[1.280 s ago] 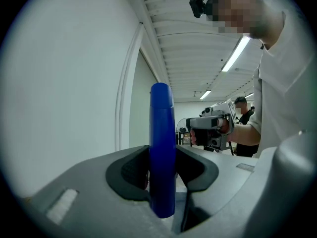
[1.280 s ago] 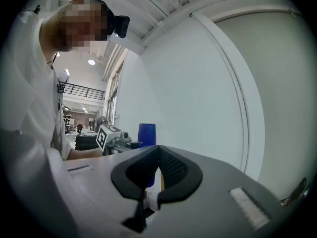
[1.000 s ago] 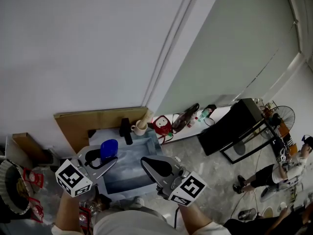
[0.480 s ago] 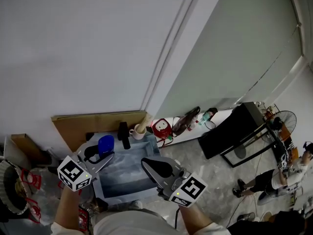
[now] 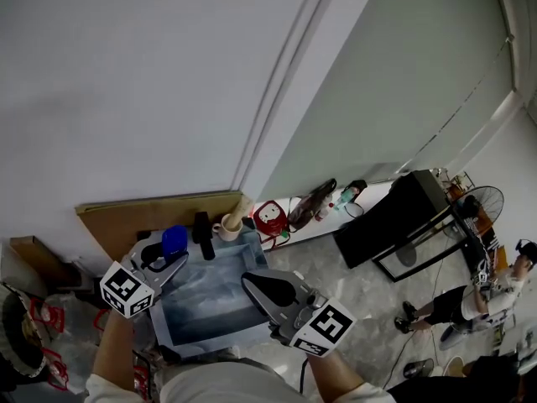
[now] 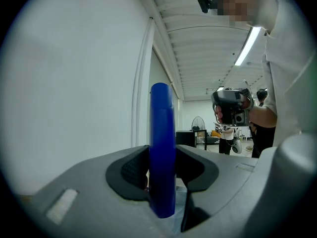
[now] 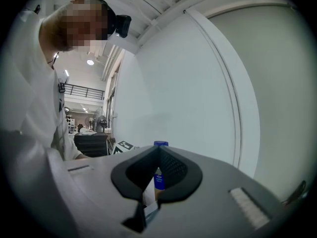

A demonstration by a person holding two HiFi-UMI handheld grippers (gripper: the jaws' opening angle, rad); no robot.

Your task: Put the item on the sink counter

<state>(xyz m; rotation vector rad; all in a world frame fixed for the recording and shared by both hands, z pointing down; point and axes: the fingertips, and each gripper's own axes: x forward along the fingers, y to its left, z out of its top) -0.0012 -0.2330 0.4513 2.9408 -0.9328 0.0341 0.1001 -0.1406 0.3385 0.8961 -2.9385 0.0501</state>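
One tall blue plastic bottle (image 6: 162, 118), likely light, stiff and slippery, stands pinched mid-body in the left gripper (image 6: 162, 157), a sound hold, while the right gripper (image 7: 158, 157) stays out of it, pressed together and empty.

Grey sink counter (image 5: 210, 299), beige mug (image 5: 225, 227) at its back edge (dark container (image 5: 202, 225) beside)

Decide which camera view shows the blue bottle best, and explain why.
The left gripper view: the blue bottle stands close and tall there, clamped in the left gripper. The head view shows it small, from above. The right gripper view shows only its cap and a sliver of its body.
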